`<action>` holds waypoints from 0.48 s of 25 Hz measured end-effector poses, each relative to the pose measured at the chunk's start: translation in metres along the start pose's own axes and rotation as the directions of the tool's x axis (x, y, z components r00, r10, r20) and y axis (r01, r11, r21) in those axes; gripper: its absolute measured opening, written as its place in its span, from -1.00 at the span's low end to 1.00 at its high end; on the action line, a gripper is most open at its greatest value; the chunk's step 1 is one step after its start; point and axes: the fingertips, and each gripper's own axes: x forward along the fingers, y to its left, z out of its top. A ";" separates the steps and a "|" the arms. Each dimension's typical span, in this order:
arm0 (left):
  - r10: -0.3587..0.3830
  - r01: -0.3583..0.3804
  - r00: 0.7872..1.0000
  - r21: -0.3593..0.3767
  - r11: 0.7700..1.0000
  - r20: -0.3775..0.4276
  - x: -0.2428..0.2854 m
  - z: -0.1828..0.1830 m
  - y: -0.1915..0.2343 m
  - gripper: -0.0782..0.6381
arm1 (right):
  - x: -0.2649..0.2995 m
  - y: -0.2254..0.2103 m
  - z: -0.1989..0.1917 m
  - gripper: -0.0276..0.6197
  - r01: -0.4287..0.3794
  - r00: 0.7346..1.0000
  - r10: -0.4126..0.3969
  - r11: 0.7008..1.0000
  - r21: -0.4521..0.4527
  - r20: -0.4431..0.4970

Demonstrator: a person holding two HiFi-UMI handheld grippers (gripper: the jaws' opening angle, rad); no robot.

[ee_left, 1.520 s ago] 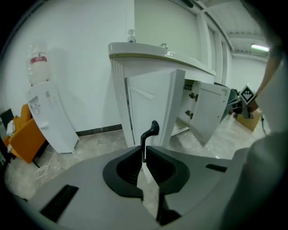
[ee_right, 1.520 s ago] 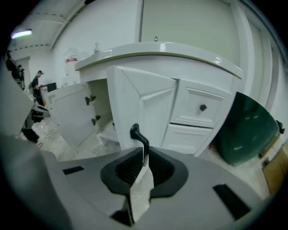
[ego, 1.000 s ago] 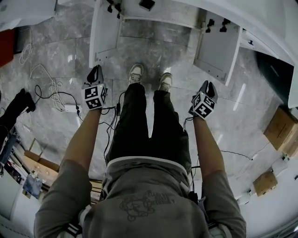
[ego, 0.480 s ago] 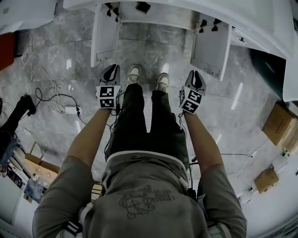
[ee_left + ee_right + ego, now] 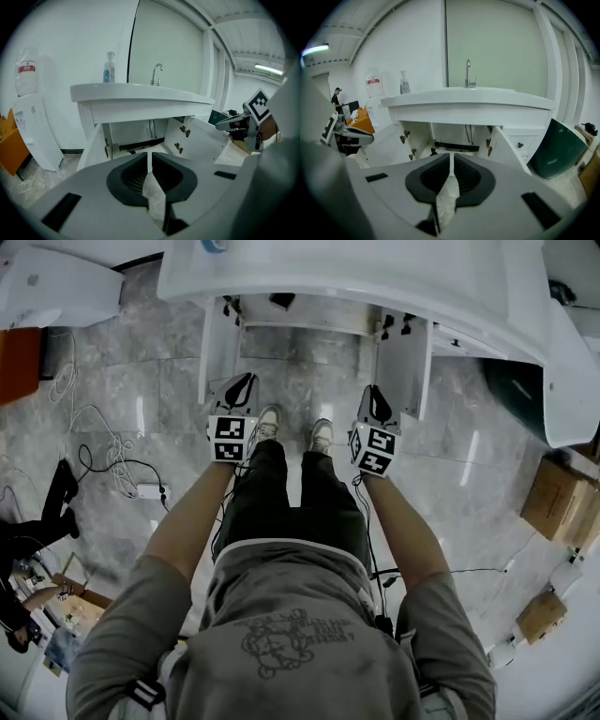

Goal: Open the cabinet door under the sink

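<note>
Under the white sink counter (image 5: 356, 287): two cabinet doors, left door (image 5: 218, 352) and right door (image 5: 405, 362), both swung wide open. Just short of the doors' free edges, two grippers: left gripper (image 5: 240, 383) and right gripper (image 5: 375, 401), each clenched to a thin slit and gripping nothing. Between them, two shoes (image 5: 269, 420) on the marble floor. At the counter's back edge, one faucet (image 5: 158, 74); toward its left end, one soap bottle (image 5: 109, 68).

Against a second ago: both grippers drawn inward and closer to the cabinet, no longer spread wide; doors as open as before.

Given by the gripper views alone: the faucet, and the hinges inside each door. Given by the head view alone: the shoes, and two cardboard boxes (image 5: 560, 500) along the floor's right side.
</note>
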 end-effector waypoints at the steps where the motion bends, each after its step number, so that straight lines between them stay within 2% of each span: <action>1: -0.002 0.002 1.000 0.000 1.000 0.013 -0.001 0.011 0.000 -0.68 | -0.002 0.003 0.013 -0.78 -0.015 1.000 0.015 1.000 -0.005 0.018; 6: -0.017 0.017 0.997 -0.003 1.000 0.080 -0.010 0.069 0.000 -0.69 | -0.015 0.021 0.081 -0.79 -0.109 0.990 0.112 0.993 -0.037 0.090; 9: -0.017 0.017 0.990 0.006 1.000 0.138 -0.020 0.110 -0.001 -0.70 | -0.026 0.036 0.119 -0.79 -0.160 0.978 0.170 0.983 -0.088 0.119; 12: -0.029 0.025 0.979 0.023 0.999 0.202 -0.032 0.156 -0.004 -0.70 | -0.038 0.047 0.159 -0.79 -0.177 0.967 0.200 0.973 -0.150 0.160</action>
